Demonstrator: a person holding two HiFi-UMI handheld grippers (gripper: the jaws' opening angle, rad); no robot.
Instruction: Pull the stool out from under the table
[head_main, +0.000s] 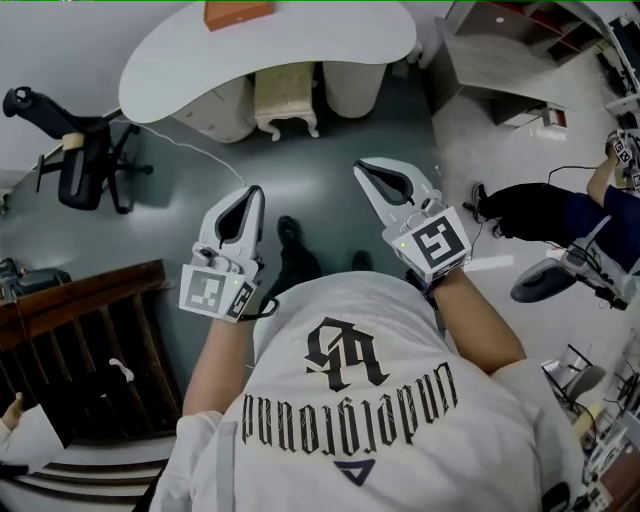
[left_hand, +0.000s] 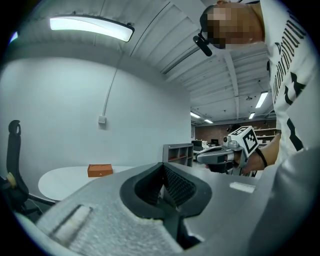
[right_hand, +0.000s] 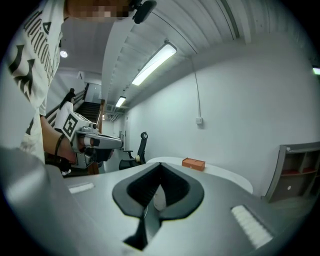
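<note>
In the head view a cream stool with carved legs stands tucked under the white curved table, between its two rounded pedestals. My left gripper and right gripper are held side by side over the grey floor, both pointing toward the stool and well short of it. Both are shut with nothing in them. The left gripper view looks past my shut left gripper to the table. The right gripper view looks past my shut right gripper to the table. The stool itself is hidden in both.
An orange box lies on the tabletop. A black office chair stands at the left, with a dark wooden stair rail near me. A grey shelf unit and a seated person are at the right.
</note>
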